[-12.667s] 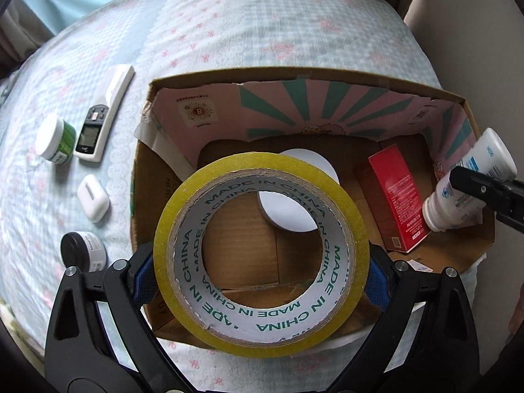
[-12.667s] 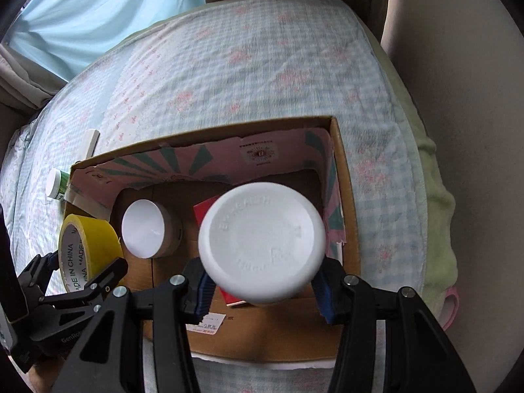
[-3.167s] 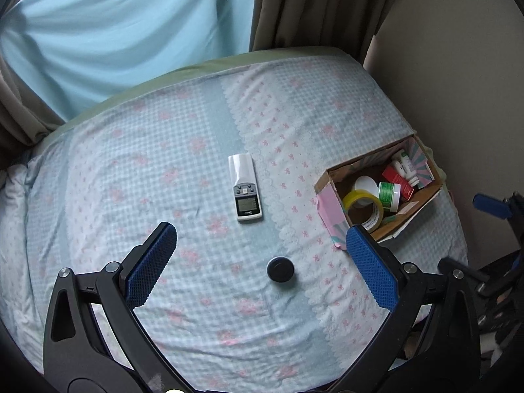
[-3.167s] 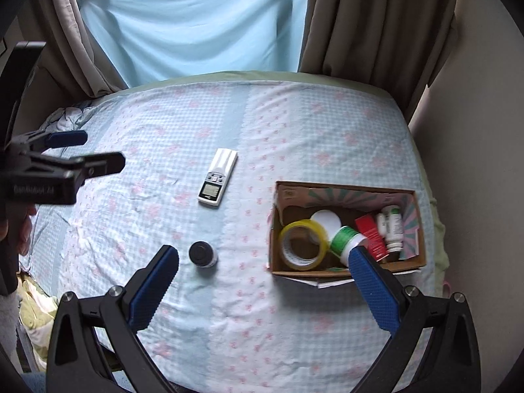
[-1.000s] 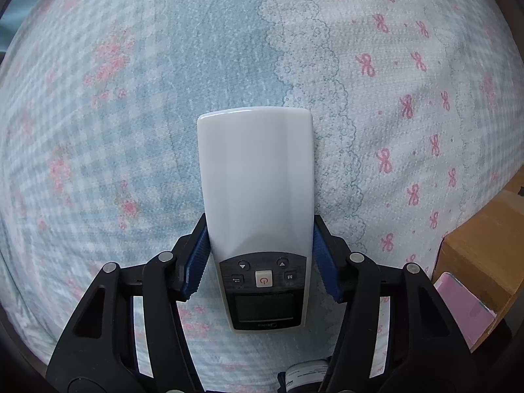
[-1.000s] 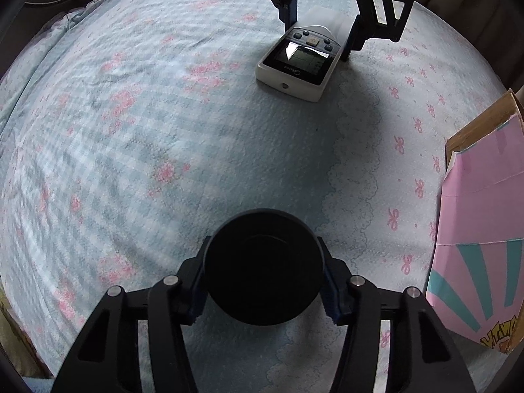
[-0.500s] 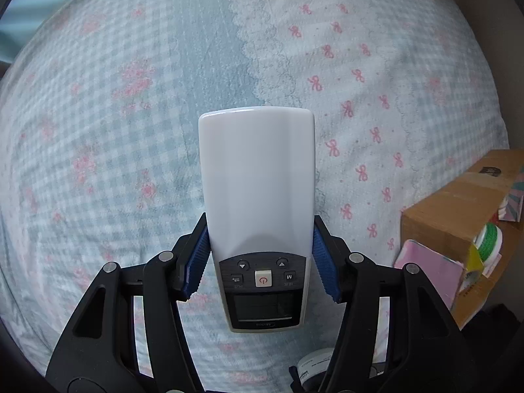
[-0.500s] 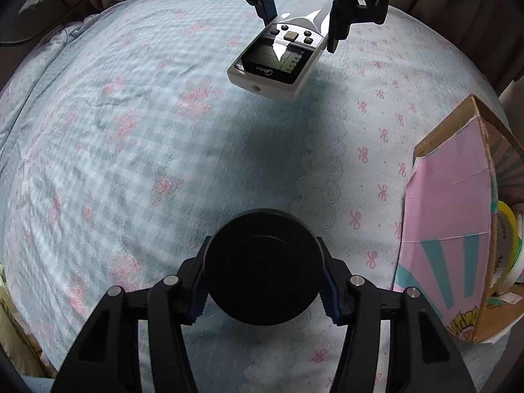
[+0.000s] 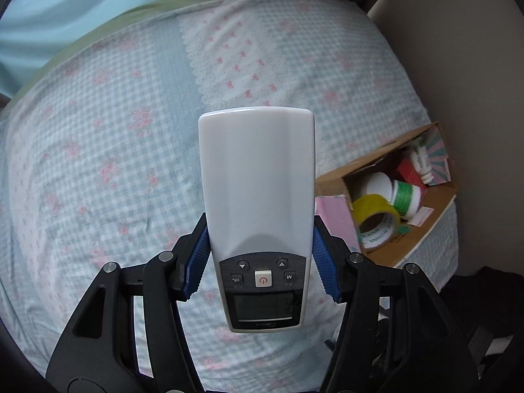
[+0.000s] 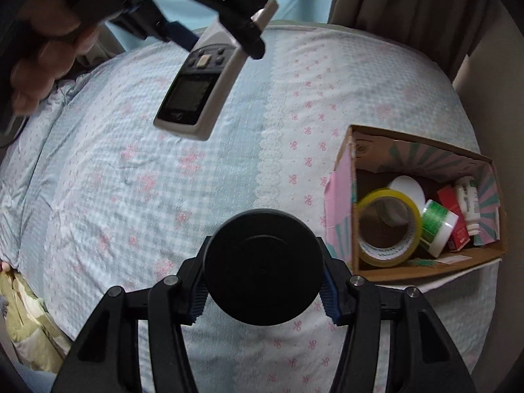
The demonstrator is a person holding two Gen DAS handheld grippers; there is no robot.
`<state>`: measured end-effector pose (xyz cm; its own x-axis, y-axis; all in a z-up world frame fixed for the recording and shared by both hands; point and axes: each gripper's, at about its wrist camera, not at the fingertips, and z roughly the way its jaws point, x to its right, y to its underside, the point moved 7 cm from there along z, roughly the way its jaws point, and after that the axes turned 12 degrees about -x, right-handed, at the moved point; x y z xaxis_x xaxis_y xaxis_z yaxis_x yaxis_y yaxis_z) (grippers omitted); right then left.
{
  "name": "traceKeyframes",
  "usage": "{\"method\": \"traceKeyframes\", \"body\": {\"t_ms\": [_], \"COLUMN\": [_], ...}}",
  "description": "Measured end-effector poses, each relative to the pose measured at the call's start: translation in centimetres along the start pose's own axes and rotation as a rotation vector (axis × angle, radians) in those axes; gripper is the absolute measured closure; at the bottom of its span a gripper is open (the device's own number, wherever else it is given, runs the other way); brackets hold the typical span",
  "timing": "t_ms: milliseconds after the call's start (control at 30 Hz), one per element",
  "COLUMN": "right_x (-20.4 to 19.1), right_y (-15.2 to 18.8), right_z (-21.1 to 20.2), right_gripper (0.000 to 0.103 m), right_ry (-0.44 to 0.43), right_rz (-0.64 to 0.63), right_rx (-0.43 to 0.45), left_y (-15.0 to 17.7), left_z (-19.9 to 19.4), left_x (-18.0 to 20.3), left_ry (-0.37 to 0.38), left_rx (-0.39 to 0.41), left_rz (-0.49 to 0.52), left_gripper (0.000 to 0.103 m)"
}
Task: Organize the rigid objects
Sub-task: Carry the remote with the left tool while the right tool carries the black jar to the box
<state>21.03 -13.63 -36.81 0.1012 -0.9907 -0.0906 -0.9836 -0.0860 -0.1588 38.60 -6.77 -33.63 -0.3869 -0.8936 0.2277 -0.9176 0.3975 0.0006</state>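
Left gripper (image 9: 260,262) clamps the white remote control (image 9: 258,203) by its sides above the checked bedspread (image 9: 108,150), long axis along the fingers, display end toward the wrist. Right gripper (image 10: 263,290) is closed on a black round jar (image 10: 263,267), lid facing the camera, aloft beside the open cardboard box (image 10: 422,273) at the bed's edge. Curtains (image 10: 422,3) hang behind.

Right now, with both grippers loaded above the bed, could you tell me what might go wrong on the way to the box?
The remote is pinched only near its button end, so it could pivot or slip. The cardboard box already holds a tape roll and jars, leaving little room for the remote and the black jar.
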Motion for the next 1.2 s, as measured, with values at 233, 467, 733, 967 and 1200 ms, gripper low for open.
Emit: {"method": "traceKeyframes", "body": {"t_ms": [233, 467, 733, 967, 1200], "right_x": [6.1, 13.9, 22.7, 28.4, 31.4], "right_y": [-0.5, -0.9, -1.5, -2.3, -2.6], "right_z": [-7.2, -12.8, -13.3, -9.5, -4.5], "right_gripper": [0.051, 0.051, 0.051, 0.051, 0.051], "right_ry": [-0.010, -0.008, -0.010, -0.035, -0.072], "right_rz": [0.121, 0.150, 0.088, 0.036, -0.016], "right_rx": [0.042, 0.088, 0.053, -0.008, -0.068], "left_y": [1.5, 2.4, 2.7, 0.5, -3.2], "left_z": [-3.7, -4.4, -1.8, 2.0, 6.8], "left_x": [5.3, 10.0, 14.8, 18.8, 22.4], "left_ry": [0.039, 0.059, 0.066, 0.052, -0.018], "left_rx": [0.070, 0.105, 0.097, 0.081, 0.020], "left_rz": [0.064, 0.040, -0.072, -0.124, -0.050], "left_gripper": [0.049, 0.049, 0.049, 0.049, 0.049]}}
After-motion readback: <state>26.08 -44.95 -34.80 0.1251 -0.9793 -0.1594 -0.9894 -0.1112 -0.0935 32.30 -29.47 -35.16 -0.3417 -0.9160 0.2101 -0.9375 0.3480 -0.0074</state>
